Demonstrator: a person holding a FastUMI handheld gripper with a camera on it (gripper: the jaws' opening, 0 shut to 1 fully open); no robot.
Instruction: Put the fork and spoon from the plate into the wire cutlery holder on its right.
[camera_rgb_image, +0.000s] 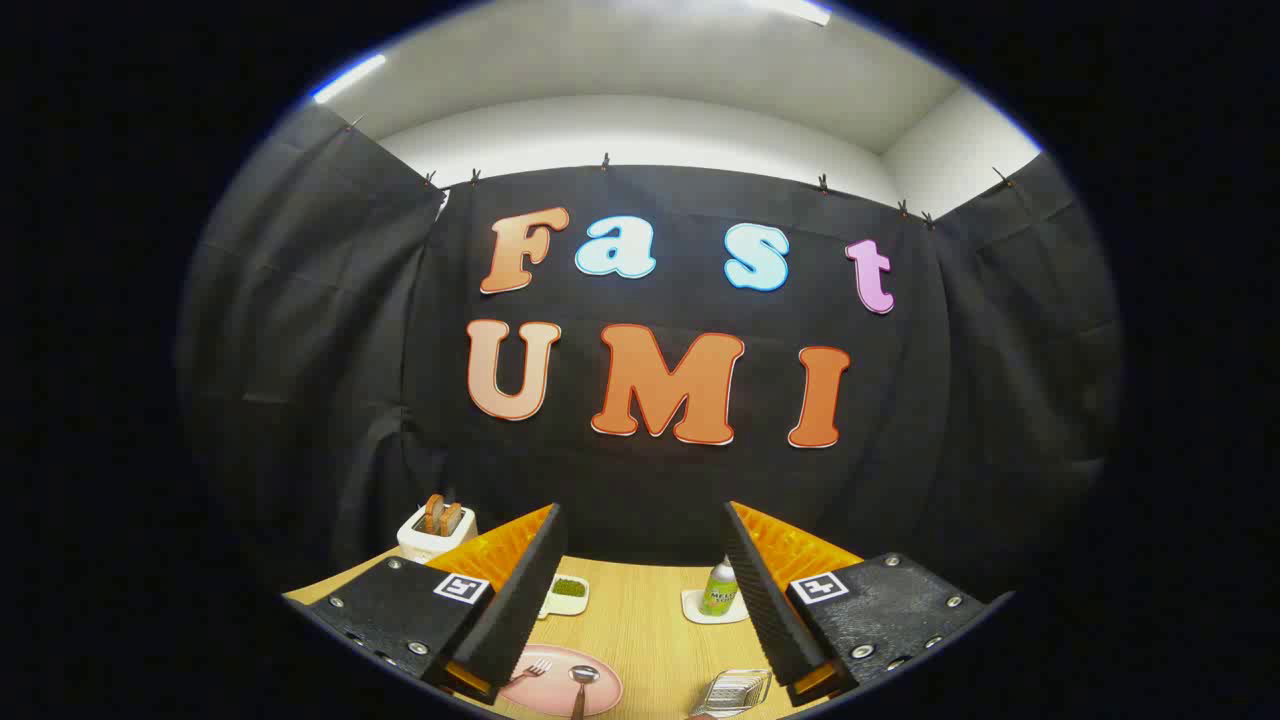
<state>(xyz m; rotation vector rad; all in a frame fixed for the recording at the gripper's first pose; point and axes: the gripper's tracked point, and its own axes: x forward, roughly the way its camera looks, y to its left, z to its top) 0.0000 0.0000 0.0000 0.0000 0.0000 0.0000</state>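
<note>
Resting on plate (600, 695): fork (528, 672), spoon (582, 683); gripper (640, 600) fingers apart.

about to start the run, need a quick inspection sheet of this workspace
surface: wooden table, bare between the fingers
job's things: fork and spoon lying on the pink plate; wire holder right of it, contents unclear
clutter: toaster with toast, small dish of something green, green bottle on a coaster
grippers: tool open, above the table, touching nothing
cables: nothing seen
surroundings: black cloth wall, white ceiling
</note>
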